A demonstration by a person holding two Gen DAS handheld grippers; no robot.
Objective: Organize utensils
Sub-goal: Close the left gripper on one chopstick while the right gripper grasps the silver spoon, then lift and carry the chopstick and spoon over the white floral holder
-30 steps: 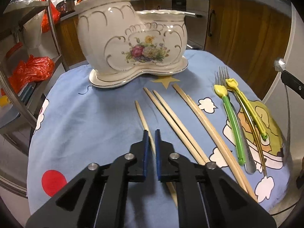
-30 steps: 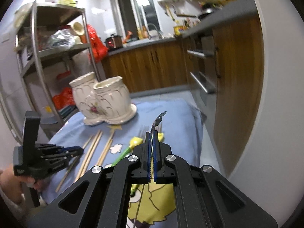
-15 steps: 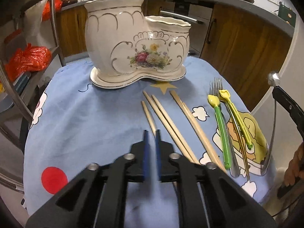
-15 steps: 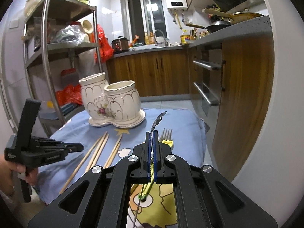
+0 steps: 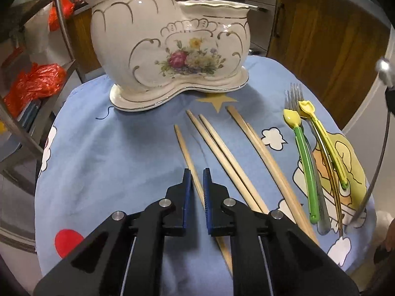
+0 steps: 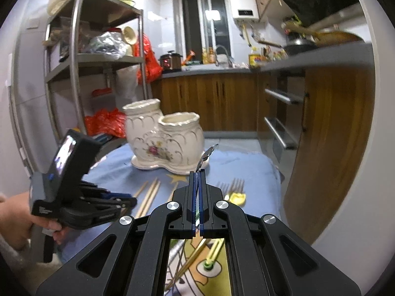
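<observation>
Bench (image 5: 103,153) under blue cartoon cloth, ceramic two-pot holder (image 5: 170,49) upright at far side. Left gripper (image 5: 196,172) low over cloth, jaws slightly apart with a narrow gap, gripping nothing; the leftmost chopstick (image 5: 185,150) runs straight through that gap beneath the fingertips, contact cannot be told. Just right of it a chopstick pair (image 5: 222,153) side by side, then another pair (image 5: 261,153), all pointing toward the holder. Further right a green-handled utensil (image 5: 305,162), metal fork (image 5: 293,93) tines toward holder, yellow-handled utensil (image 5: 325,143), lying close together near the bench's right edge. Right gripper (image 6: 197,172) raised above that right end, jaws clamped on a thin metal utensil (image 6: 205,156) whose ornate end sticks up past the fingertips, the holder beyond it; the shaft hangs below the jaws.
</observation>
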